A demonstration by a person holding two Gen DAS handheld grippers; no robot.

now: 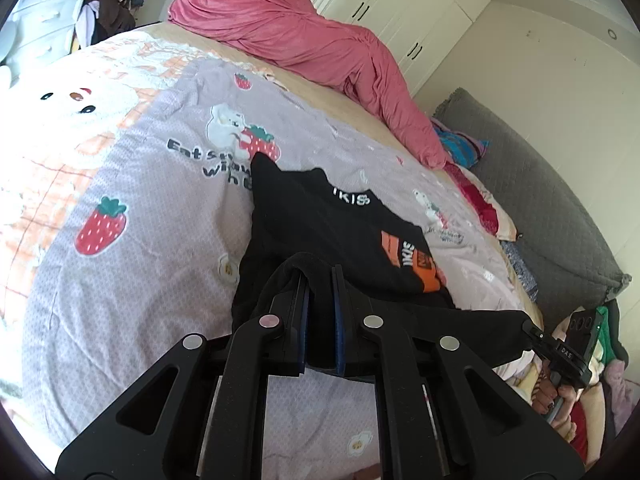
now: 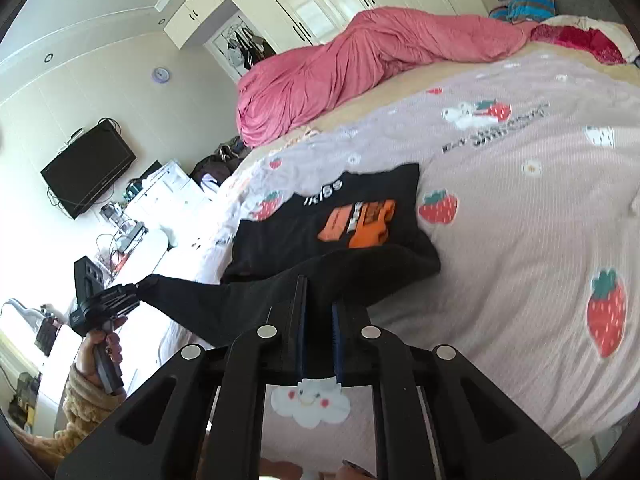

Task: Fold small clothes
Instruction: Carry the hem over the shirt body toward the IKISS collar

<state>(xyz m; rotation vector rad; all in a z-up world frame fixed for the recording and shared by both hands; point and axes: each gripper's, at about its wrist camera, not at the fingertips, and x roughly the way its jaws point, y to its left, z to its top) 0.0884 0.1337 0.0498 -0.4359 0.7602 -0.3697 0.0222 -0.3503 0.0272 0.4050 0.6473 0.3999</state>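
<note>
A small black shirt [image 1: 320, 224] with an orange and white print lies on the strawberry-print bedspread [image 1: 132, 184]; it also shows in the right wrist view [image 2: 332, 216]. Its near hem is lifted off the bed and stretched between both grippers. My left gripper [image 1: 320, 276] is shut on one hem corner, with black cloth bunched between the blue pads. My right gripper [image 2: 318, 292] is shut on the other hem corner. Each gripper shows in the other's view, the right one [image 1: 532, 330] at far right, the left one [image 2: 132, 290] at far left.
A rolled pink duvet [image 1: 304, 48] lies along the far side of the bed. A grey headboard [image 1: 540, 208] with pillows stands to the right. White wardrobes [image 1: 400, 4] line the far wall. A wall TV [image 2: 88, 170] and a cluttered white dresser [image 2: 160, 196] stand beyond the bed's foot.
</note>
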